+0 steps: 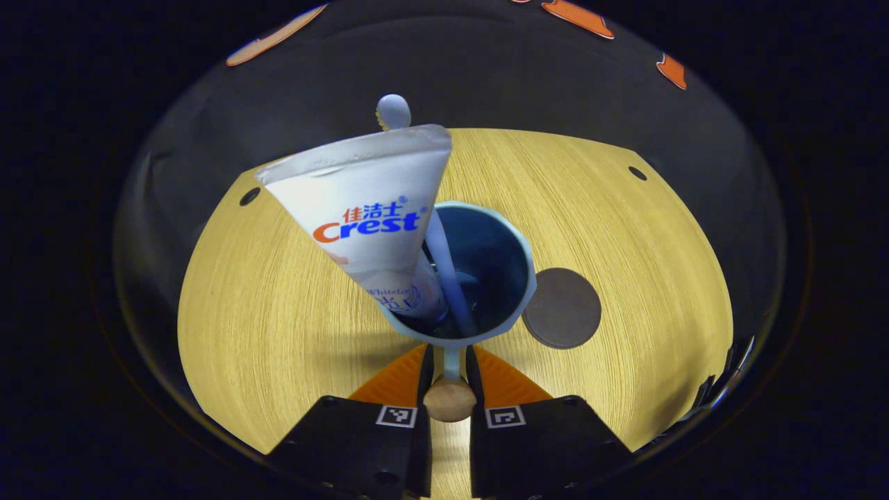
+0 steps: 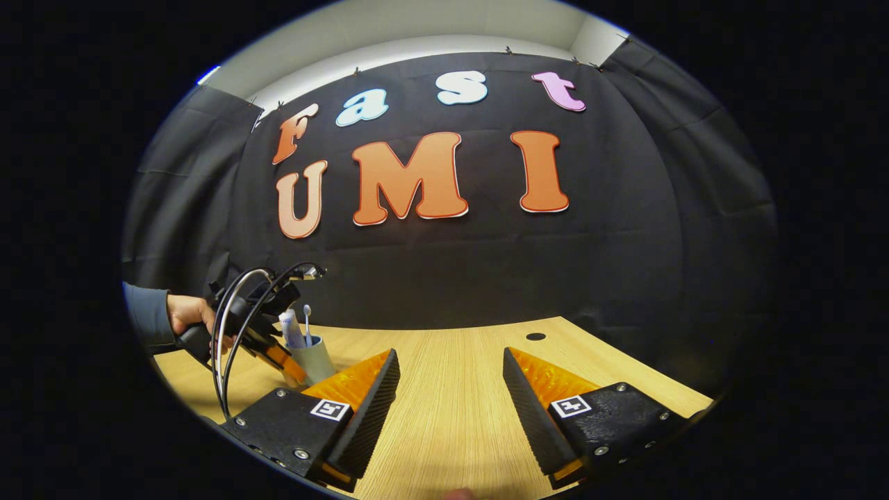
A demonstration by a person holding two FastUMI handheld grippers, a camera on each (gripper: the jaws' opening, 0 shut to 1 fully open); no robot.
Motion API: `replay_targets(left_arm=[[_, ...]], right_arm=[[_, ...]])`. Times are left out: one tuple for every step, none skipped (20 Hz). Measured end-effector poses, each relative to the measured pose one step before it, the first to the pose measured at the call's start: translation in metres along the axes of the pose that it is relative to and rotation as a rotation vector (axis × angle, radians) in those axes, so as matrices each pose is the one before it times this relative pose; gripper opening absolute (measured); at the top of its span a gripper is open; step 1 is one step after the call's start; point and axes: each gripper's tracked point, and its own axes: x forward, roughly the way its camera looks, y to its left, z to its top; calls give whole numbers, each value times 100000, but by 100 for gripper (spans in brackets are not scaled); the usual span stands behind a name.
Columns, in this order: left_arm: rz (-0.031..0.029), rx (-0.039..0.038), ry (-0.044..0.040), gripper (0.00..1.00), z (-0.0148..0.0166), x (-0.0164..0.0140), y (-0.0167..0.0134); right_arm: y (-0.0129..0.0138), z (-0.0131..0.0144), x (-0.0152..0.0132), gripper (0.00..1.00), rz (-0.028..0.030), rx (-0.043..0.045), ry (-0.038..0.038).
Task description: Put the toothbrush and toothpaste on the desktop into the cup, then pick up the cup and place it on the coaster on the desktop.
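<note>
Surface: wood-grain desktop [image 1: 625, 229] under booth lighting, black cloth wall [image 2: 625, 264] behind it, small dark holes near the far corners
Cup: pale blue cup [image 1: 517, 278] stood upright on the desktop, well in from every edge, its thin handle [image 1: 451, 361] turned toward the left gripper
Contents: toothpaste [image 1: 368, 215] leaned cap-down inside the cup, flat crimped end up and well above the rim; toothbrush [image 1: 444, 267] stood beside it, head up
Coaster: dark round coaster [image 1: 561, 307] lay flat just beside the cup, toward the desktop's right edge in the left gripper view; cup not on it
Left gripper: left gripper [image 1: 450, 378] nearly closed, both fingers pressed on the handle, whose round wooden knob [image 1: 450, 401] sat just behind them; a hand [image 2: 186, 314] held this gripper in the right gripper view
Right gripper: right gripper [image 2: 451, 389] wide open, nothing in it, hung over bare desktop near the front edge, well apart from the cup
Handling, judged: cup looked rigid and light, but top-heavy with the tall tube leaning; handle is slim, so the cup could swing or twist about the grip
Hold point, judged: handle grip as taken seemed right; lift level and slow
</note>
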Motion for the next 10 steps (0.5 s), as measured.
replay_targets(left_arm=[[-667,814,-1423,21,-882,-1149,668],[-1178,666,-1108,22,795,192,-528],[-1608,862,-741,22,487,646,-375],[-1700,434,-585,22,316,14,-97],[-1712,679,-456,21,48,-76,-142],[-1388,728,-334,22,-103,229,23],[-1432,832,-339,21,-27,-45,-103],[-1326,913,189,21,-166,59,-148],[-1574,970,-68,21,49,-170,-189],[-1059,1258,80,21,97,-26,-15]], right_arm=[[88,153,-126,90,358,-198,-204],[74,19,-21,90,-43,-394,-178],[9,29,-92,90,-154,-505,-65],[-7,-44,-9,90,-223,-469,169],[-54,21,-70,90,71,-427,104],[-32,36,-144,90,-197,-354,85],[0,-2,43,90,-83,-341,32],[-100,-38,-153,90,-152,-403,183],[-78,-68,-119,90,-236,-457,185],[-131,-79,-239,90,-212,-481,74]])
